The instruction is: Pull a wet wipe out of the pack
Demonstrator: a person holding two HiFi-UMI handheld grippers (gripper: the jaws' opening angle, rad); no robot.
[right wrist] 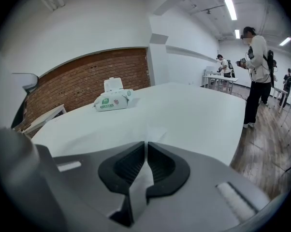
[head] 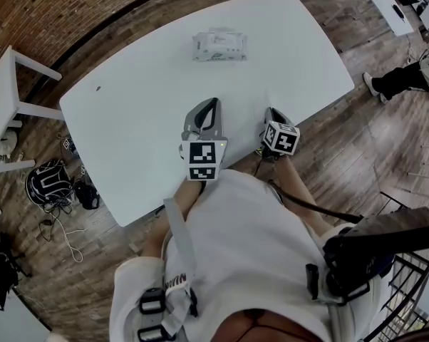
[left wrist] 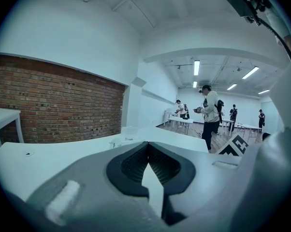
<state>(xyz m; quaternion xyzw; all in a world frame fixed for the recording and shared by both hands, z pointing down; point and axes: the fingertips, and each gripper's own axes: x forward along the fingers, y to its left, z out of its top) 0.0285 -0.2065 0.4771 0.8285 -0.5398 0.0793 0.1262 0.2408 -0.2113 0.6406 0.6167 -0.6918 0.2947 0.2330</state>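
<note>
The wet wipe pack (head: 219, 46) lies at the far side of the white table (head: 129, 112); in the right gripper view the pack (right wrist: 111, 100) shows its white lid flap standing up. It appears faint and small in the left gripper view (left wrist: 122, 133). My left gripper (head: 212, 102) hovers over the table's near part, its jaws closed tip to tip (left wrist: 146, 146) with nothing between them. My right gripper (head: 271, 111) sits low by the table's front edge, with only a hairline slit (right wrist: 145, 145) between its jaws. A faint pale patch (right wrist: 155, 131) lies on the table just ahead of it; I cannot tell what it is.
Brick wall and a second white table (head: 4, 112) stand at the left, with bags and cables (head: 54, 184) on the wooden floor. People (right wrist: 254, 76) stand by other tables at the right. A person's legs (head: 400, 80) show past the table's right end.
</note>
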